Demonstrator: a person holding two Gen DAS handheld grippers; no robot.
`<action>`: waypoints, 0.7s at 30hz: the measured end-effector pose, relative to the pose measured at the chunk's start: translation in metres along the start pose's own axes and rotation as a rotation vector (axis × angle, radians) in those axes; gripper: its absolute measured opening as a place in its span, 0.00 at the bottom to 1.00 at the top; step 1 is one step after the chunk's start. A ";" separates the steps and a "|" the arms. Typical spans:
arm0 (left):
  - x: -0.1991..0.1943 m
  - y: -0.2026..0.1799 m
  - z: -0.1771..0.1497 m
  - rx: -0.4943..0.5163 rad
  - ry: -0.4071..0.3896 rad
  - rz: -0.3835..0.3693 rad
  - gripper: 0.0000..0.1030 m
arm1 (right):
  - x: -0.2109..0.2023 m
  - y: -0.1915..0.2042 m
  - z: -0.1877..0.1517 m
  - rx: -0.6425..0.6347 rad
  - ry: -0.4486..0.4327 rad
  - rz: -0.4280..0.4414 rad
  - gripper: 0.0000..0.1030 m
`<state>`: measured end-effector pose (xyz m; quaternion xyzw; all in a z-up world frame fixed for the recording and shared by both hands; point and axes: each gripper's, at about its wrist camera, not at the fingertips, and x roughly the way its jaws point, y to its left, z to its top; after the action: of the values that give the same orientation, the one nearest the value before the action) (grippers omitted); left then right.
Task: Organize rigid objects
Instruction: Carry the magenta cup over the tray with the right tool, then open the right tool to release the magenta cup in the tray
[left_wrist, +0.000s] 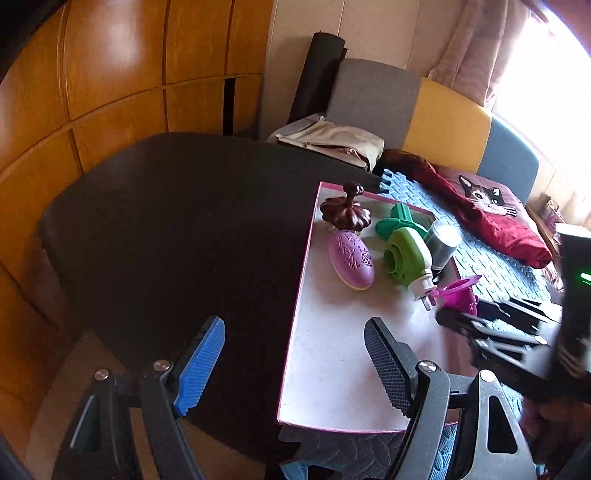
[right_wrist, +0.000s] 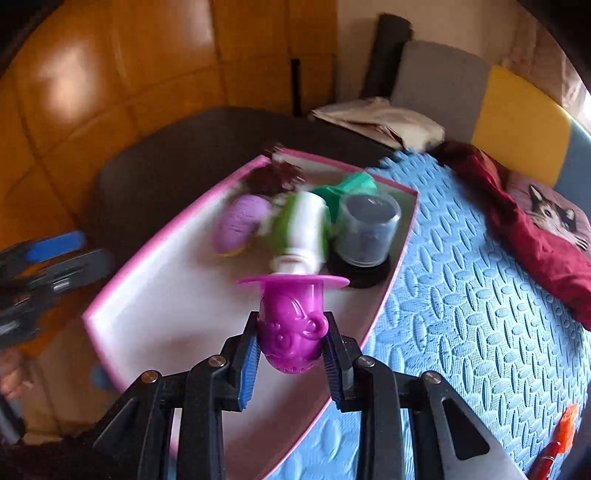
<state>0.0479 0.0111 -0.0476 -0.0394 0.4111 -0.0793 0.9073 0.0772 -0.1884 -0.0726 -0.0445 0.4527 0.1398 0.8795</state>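
1. Nearest the right wrist camera, the right gripper (right_wrist: 290, 345) is clamped on a magenta plastic toy (right_wrist: 290, 332), its blue-ribbed pads (right_wrist: 248, 363) pressing the moulded body from both sides while the toy's flat round flange points away from the camera
2. Below the toy lies the pink-rimmed tray (right_wrist: 110, 295), its pale floor bare on the near half; whether the toy touches the floor cannot be told
3. Nearest the left wrist camera, the left gripper (left_wrist: 295, 363) stands wide with nothing between its jaws, one blue pad (left_wrist: 201, 363) over a dark cloth (left_wrist: 177, 221) and the other finger over the tray's (left_wrist: 299, 295) near corner
4. At the right edge of that view the right gripper (left_wrist: 491, 325) shows blurred, with the magenta toy (left_wrist: 458, 293) at its tip, just beside a prong of the green plug-in device (left_wrist: 406, 256)
5. Farther along the tray, grouped at its far end, sit a purple oval piece (left_wrist: 351, 260) with a pale rim, the green plug-in device, a clear-domed dark canister (left_wrist: 441, 243), a green plastic part (left_wrist: 397, 221) and a dark brown carved lid with a knob (left_wrist: 345, 210)
6. Under the tray's right side spreads a blue textured foam mat (right_wrist: 461, 295)
7. Beyond the mat lie a red garment with a cat picture (left_wrist: 487, 206) and a folded beige cloth (left_wrist: 340, 142)
8. Farthest back stand grey, yellow and blue cushions (left_wrist: 450, 122) and a glossy wooden panelled wall (left_wrist: 110, 74)
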 end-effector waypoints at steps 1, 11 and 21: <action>0.000 0.000 0.000 0.001 0.001 -0.003 0.76 | 0.005 -0.003 0.001 0.010 -0.001 -0.015 0.31; 0.002 0.000 -0.001 0.000 0.003 -0.005 0.76 | -0.003 -0.006 -0.006 0.058 -0.032 0.035 0.43; -0.006 -0.008 -0.001 0.018 -0.013 0.001 0.77 | -0.036 -0.006 -0.018 0.124 -0.102 0.044 0.63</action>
<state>0.0428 0.0044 -0.0430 -0.0316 0.4045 -0.0822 0.9103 0.0445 -0.2051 -0.0544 0.0272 0.4158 0.1327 0.8993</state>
